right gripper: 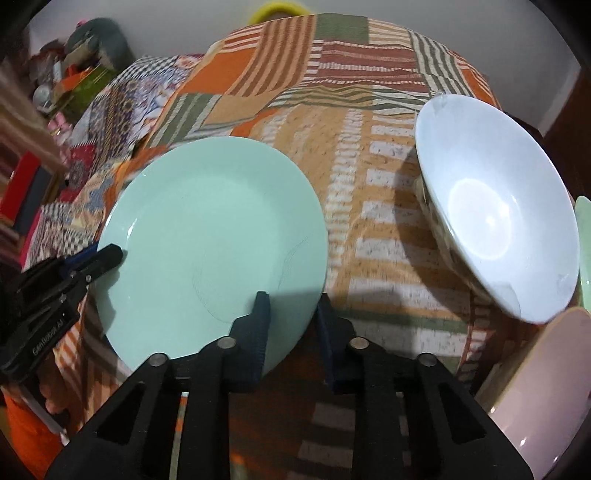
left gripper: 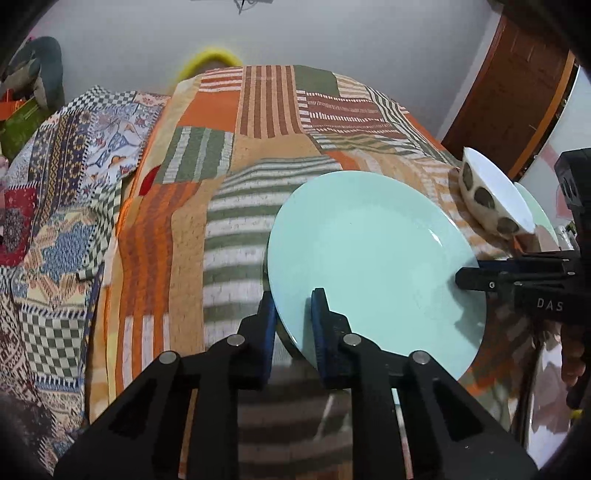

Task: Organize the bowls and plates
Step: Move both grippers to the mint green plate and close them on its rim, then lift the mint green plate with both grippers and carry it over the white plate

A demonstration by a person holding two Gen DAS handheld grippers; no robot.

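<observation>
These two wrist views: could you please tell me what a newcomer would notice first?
A round mint-green glazed plate lies mid-scene on the patchwork orange-striped cloth, its rim pinched by the left gripper and the right gripper from opposite edges. Right of it sits a white bowl with dark spots outside.

A patchwork cloth covers the table before a pale wall and brown door.

Home room: patchwork cloth over table, wooden door, cluttered shelf by wall.

"DAS" on right tongs
</observation>
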